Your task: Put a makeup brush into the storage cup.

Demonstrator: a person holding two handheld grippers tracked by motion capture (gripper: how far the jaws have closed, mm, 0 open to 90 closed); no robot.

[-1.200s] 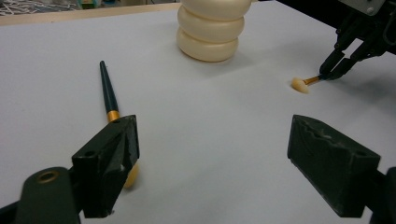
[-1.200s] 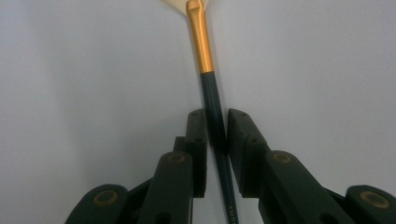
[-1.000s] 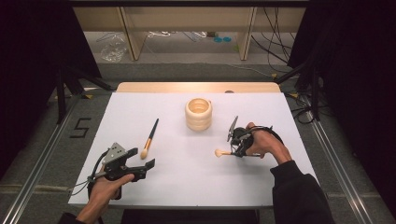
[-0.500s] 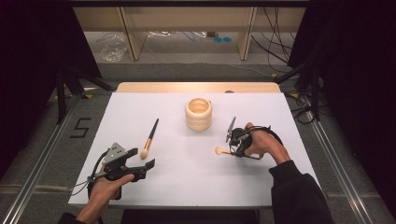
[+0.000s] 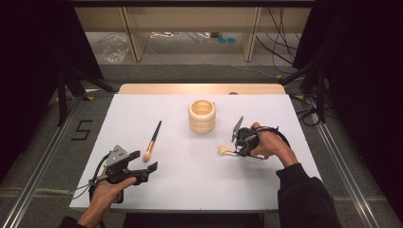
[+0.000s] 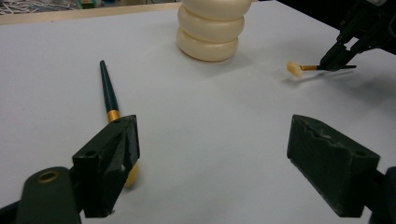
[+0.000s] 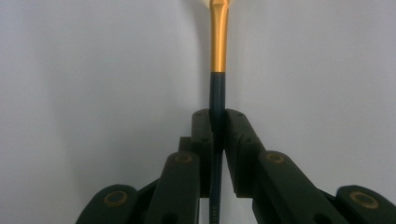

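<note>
Right claw clamps brush handle, close-up.

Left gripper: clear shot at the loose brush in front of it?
Probably yes. The left gripper is open, the brush lies just ahead on bare table, nothing between.

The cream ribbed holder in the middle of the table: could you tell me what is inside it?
The holder shows an open mouth with nothing sticking out; its walls hide the bottom.

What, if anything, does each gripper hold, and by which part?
The right gripper clamps a brush by its dark handle, just behind the gold ferrule. The left gripper is open and holds nothing.
</note>
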